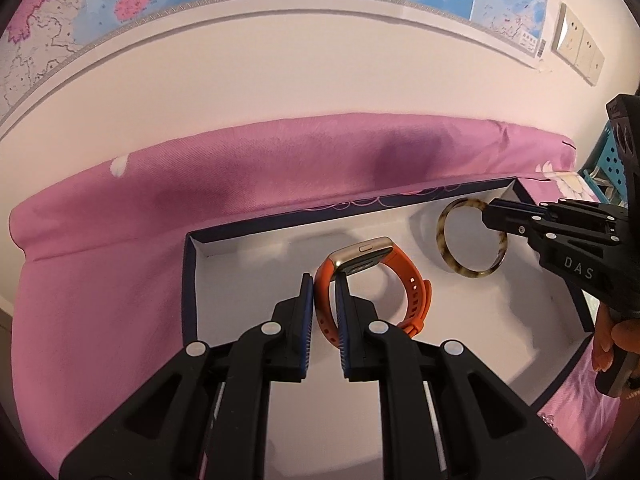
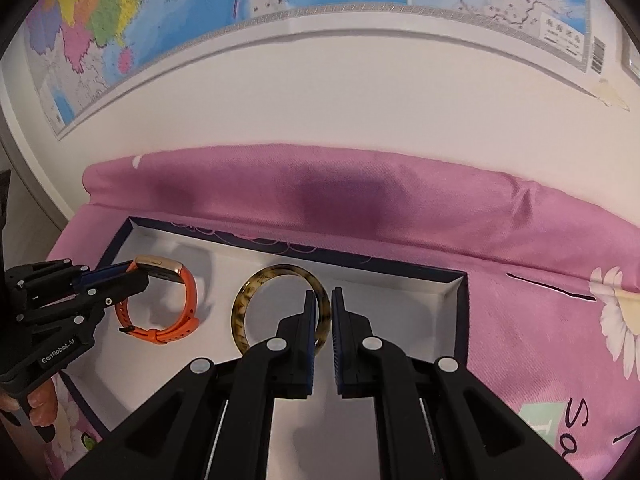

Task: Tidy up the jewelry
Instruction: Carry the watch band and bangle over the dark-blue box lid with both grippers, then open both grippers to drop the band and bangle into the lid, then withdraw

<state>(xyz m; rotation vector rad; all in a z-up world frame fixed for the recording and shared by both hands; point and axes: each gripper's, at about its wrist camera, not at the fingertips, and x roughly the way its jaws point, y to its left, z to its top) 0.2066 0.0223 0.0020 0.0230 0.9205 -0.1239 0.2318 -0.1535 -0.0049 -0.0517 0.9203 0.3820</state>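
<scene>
The left gripper (image 1: 325,280) angles steeply downward, its blue-padded jaws nearly closed and pinching something thin between them. The right gripper (image 2: 324,296) tilts down at much the same angle, jaws clamped tight the same way. The two sit side by side, near each other. A few fingers (image 1: 608,340) wrap the right gripper's handle.

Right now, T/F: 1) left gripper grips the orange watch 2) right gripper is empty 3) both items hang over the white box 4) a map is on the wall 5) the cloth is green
1) True: left gripper pinches the orange watch by its strap.
2) False: right gripper is shut on the tortoiseshell bangle.
3) True: both are over the white box.
4) True: map hangs above.
5) False: the cloth is pink.
</scene>
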